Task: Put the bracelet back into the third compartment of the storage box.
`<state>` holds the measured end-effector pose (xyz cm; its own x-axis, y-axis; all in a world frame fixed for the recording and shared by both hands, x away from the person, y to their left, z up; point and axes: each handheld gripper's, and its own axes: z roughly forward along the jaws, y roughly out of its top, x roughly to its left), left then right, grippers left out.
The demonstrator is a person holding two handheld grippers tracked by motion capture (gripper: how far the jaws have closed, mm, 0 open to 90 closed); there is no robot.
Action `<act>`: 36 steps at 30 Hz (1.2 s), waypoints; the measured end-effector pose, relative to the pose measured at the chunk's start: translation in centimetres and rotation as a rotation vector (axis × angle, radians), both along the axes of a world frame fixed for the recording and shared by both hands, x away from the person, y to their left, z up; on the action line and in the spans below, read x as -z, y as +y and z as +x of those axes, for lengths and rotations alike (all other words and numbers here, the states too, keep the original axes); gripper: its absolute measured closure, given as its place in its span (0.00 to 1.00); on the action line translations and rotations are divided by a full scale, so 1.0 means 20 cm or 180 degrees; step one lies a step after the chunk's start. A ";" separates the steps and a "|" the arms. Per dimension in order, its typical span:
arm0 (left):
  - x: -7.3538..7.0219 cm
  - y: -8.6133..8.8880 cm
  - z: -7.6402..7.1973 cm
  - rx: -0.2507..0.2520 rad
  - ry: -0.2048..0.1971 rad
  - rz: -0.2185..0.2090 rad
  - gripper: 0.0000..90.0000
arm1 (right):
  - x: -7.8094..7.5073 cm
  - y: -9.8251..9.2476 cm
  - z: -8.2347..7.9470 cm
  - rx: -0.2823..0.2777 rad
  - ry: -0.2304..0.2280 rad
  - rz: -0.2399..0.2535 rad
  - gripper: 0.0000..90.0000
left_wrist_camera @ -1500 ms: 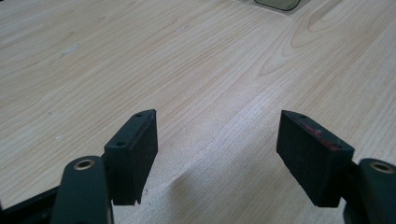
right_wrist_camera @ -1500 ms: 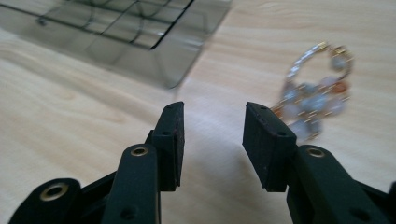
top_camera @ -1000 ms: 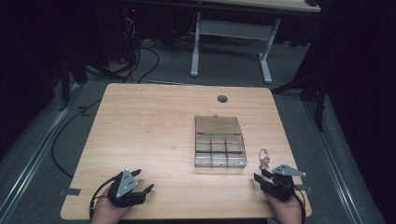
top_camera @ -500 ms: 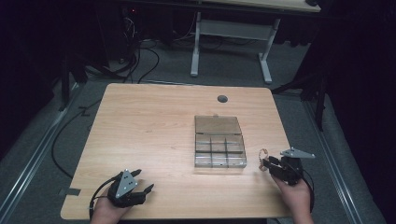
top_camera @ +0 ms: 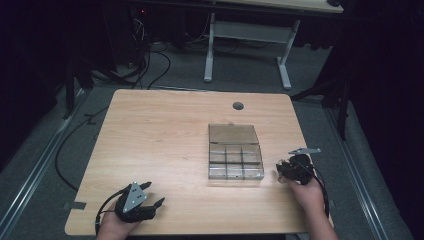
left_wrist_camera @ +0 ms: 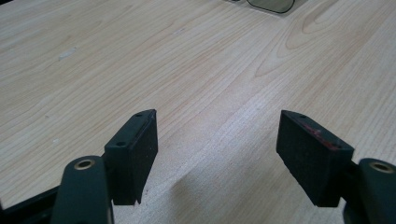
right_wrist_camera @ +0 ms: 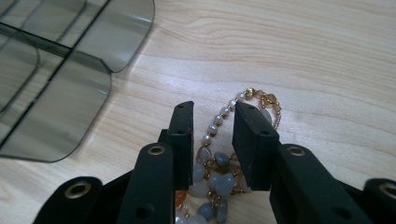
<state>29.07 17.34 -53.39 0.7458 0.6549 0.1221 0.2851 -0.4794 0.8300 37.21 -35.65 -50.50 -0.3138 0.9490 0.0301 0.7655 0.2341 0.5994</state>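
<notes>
A bracelet [right_wrist_camera: 219, 119] of small pearls, grey beads and gold links lies on the wooden table [top_camera: 165, 135], just right of a clear compartment box [top_camera: 235, 150]. My right gripper [right_wrist_camera: 212, 109] has its jaws drawn narrow around the bracelet's strand, with beads packed between them. In the high view the right gripper [top_camera: 281, 170] sits at the box's near right corner and covers the bracelet. My left gripper [top_camera: 152, 195] rests at the table's near left edge. In its own view the left gripper [left_wrist_camera: 217, 116] is wide open over bare wood.
The box [right_wrist_camera: 56, 107] has several shallow compartments and its lid lies flat open behind it. A round cable hole [top_camera: 238, 105] sits near the table's far edge. Another desk's white legs [top_camera: 284, 60] and loose cables stand on the floor beyond.
My right gripper has moved forward and left from the table's near right corner to the bracelet and now covers it. The left gripper has stayed in place.
</notes>
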 end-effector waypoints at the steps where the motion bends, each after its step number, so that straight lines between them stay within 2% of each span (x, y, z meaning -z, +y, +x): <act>1: 0.00 0.00 0.00 0.0000 0.0002 0.0000 0.33 | 0.01 0.00 0.01 0.0007 0.0011 -0.0003 0.78; 4: 0.00 0.00 0.00 0.0000 0.0005 0.0001 0.33 | 0.02 0.01 0.02 0.0006 0.0069 -0.0047 0.78; 6: 0.00 0.00 0.00 -0.0001 0.0002 0.0000 0.33 | 0.03 0.02 0.02 -0.0016 0.0030 -0.0129 0.82; 8: 0.00 0.00 0.00 0.0000 0.0002 0.0000 0.33 | 0.03 0.02 0.02 -0.0037 0.0012 -0.0197 0.94; 12: 0.00 0.00 0.00 0.0002 0.0003 -0.0002 0.33 | 0.02 0.02 0.02 -0.0102 0.0056 -0.0206 0.96; 15: 0.00 0.00 0.00 0.0002 0.0005 -0.0002 0.33 | -0.01 0.04 0.00 -0.0113 -0.0018 -0.0209 0.96; 19: 0.00 0.00 0.00 0.0005 0.0011 0.0000 0.33 | -0.06 0.04 -0.05 -0.0153 -0.0144 -0.0186 0.96; 21: 0.00 0.00 0.00 0.0008 0.0012 -0.0001 0.33 | -0.10 0.04 -0.08 -0.0163 -0.0206 -0.0126 0.96; 28: 0.00 0.00 0.00 0.0013 0.0015 -0.0006 0.33 | -0.20 0.04 -0.21 -0.0199 -0.0428 -0.0016 0.96; 36: 0.00 0.00 0.00 0.0019 0.0018 -0.0008 0.33 | -0.16 -0.03 -0.29 -0.0099 -0.0333 -0.0056 0.96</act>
<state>29.13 17.37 -53.38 0.7503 0.6508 0.1160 0.2871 -0.4788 0.8296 31.37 -36.28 -47.24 -0.3435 0.9389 -0.0210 0.6912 0.2679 0.6711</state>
